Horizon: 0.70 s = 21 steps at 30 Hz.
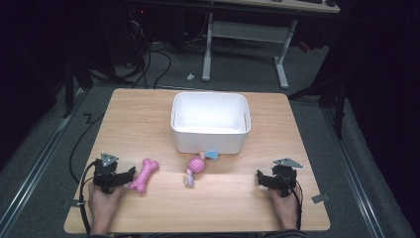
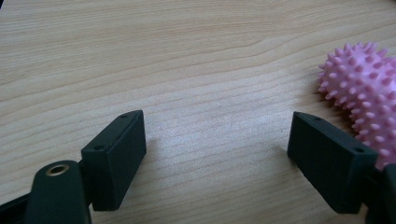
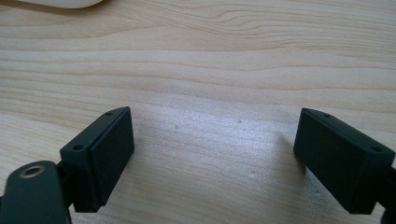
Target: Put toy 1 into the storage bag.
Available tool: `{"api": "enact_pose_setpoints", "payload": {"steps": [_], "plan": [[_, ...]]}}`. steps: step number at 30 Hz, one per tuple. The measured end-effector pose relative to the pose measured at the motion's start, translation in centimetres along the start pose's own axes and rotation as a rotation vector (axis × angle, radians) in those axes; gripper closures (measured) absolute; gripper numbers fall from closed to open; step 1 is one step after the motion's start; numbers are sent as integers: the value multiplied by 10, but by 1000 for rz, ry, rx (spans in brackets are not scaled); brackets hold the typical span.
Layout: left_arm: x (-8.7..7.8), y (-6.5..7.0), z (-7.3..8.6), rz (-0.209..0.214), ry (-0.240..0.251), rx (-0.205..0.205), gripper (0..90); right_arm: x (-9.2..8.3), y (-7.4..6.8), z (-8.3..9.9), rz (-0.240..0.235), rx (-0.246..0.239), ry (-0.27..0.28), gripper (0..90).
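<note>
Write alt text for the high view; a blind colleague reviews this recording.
A person's hands rest two open black tools, left tool and right tool, on a light wooden table. A spiky pink rubber bone toy lies just right of the left tool. A pink ball-and-rope toy lies in front of an empty white plastic bin.

Grey carpet floor [image 1: 247, 69], white desk frame [image 1: 245, 32], dim room
</note>
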<state>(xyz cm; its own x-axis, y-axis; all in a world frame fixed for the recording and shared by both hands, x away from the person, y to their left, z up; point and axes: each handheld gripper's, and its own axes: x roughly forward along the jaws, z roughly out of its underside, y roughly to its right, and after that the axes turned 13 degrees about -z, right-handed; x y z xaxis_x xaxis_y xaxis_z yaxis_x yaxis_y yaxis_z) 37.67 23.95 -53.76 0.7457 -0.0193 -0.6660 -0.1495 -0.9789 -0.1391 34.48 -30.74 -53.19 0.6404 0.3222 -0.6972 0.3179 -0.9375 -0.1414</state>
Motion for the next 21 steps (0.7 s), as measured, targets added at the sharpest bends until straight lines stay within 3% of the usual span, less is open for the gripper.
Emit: {"api": "enact_pose_setpoints", "payload": {"steps": [10,14,17,21], "plan": [[1,0,-1,10,-1,4,183,-1,-1,0,-1,-4,3,152],[2,0,-1,22,-3,19,150,-1,-1,0,-1,-4,3,152],[1,0,-1,53,1,49,147,-1,-1,0,-5,-12,5,164],[1,0,-1,57,1,53,146,-1,-1,1,-9,-15,9,179]]}}
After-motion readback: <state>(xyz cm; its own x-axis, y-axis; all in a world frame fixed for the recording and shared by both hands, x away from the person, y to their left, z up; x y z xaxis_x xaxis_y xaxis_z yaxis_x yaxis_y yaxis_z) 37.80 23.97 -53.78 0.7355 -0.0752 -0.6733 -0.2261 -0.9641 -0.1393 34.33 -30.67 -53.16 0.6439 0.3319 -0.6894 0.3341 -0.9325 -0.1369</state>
